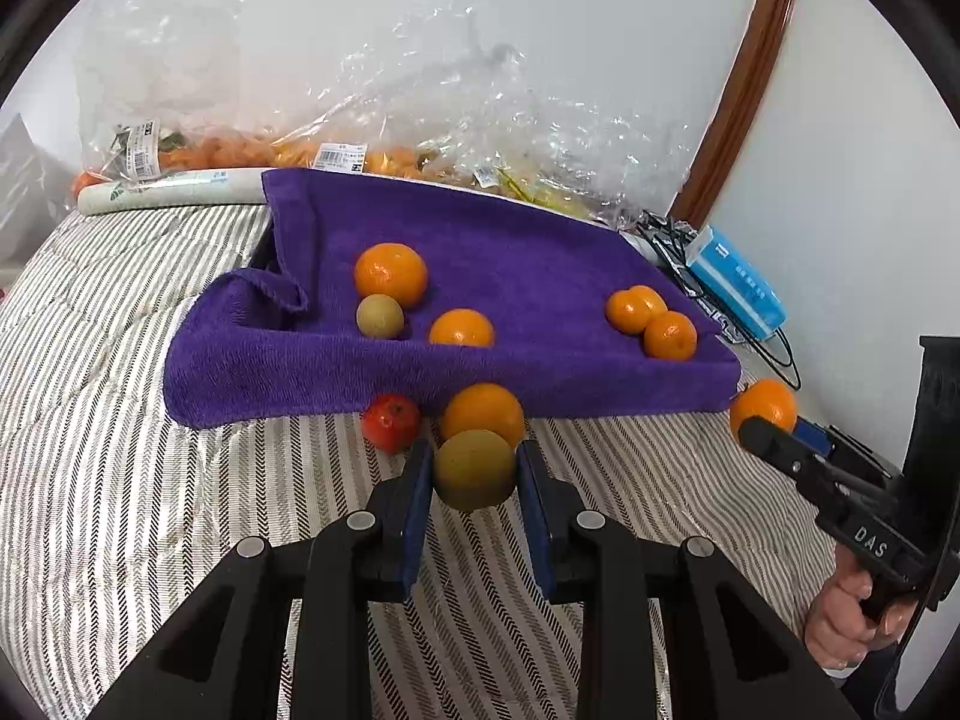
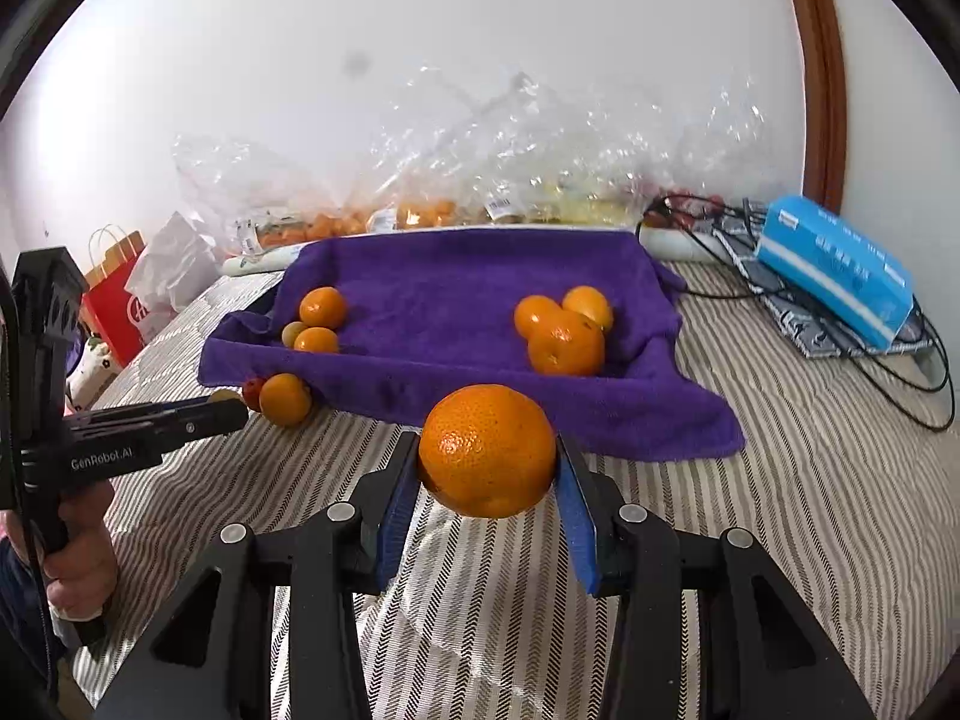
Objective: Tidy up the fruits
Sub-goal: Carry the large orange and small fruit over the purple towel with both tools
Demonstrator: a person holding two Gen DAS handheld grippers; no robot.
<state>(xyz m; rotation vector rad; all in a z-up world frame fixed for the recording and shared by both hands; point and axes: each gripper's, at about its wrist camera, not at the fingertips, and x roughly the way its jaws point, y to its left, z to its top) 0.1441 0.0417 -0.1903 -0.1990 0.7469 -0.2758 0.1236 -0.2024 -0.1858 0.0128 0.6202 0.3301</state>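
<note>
My left gripper (image 1: 474, 471) is shut on a greenish-brown round fruit (image 1: 474, 468), held just above the striped bed in front of a purple towel-lined tray (image 1: 510, 258). Behind it lie an orange (image 1: 483, 411) and a small red fruit (image 1: 390, 420) on the bed. My right gripper (image 2: 487, 468) is shut on a large orange (image 2: 487, 450) near the tray's front edge. In the tray, the left group holds two oranges (image 1: 390, 273) and a green fruit (image 1: 379, 316); the right group holds three oranges (image 1: 651, 318).
Clear plastic bags of fruit (image 1: 372, 138) lie behind the tray against the wall. A blue tissue pack (image 2: 834, 267) and black cables (image 2: 780, 276) sit at the right. A red paper bag (image 2: 117, 294) stands at the bed's left side.
</note>
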